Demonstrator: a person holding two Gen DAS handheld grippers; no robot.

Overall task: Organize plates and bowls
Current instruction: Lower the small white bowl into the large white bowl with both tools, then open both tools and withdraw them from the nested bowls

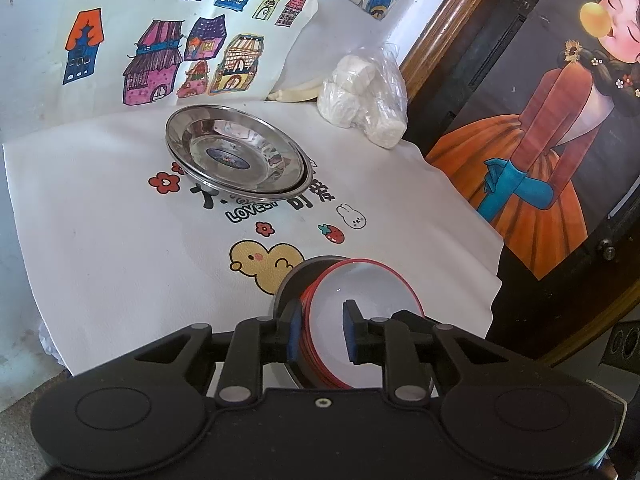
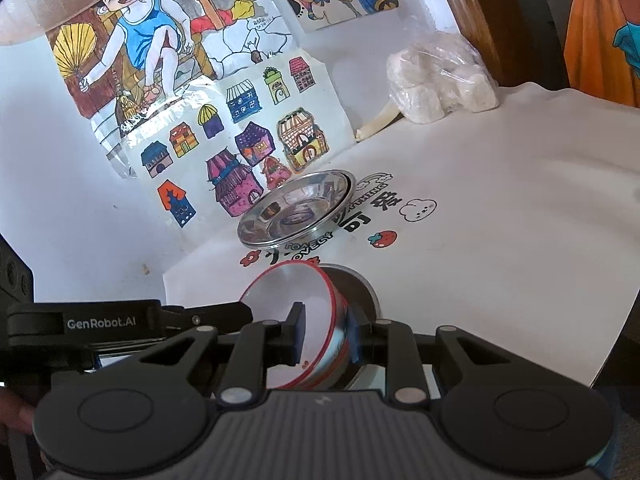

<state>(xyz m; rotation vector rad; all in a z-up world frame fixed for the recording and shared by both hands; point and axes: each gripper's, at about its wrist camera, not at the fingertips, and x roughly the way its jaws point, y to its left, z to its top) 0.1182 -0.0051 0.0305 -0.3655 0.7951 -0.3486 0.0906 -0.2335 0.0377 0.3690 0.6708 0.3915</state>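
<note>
The left tongs (image 1: 322, 332) pinch one side of a white, red-rimmed bowl (image 1: 368, 300), one pad inside the wall, one outside. The right tongs (image 2: 326, 330) pinch the opposite side the same way. The bowl is tilted over a dark round dish (image 2: 366, 284) at the near edge of the surface (image 1: 120, 220), which is covered by a white printed cloth. Open cloth separates it from the stacked steel plates (image 1: 238, 150) farther back. A plastic bag of white lumps (image 1: 366, 96) lies far right, by a dark-framed painting (image 1: 540, 128); drawings of houses (image 1: 160, 52) line the far wall
</note>
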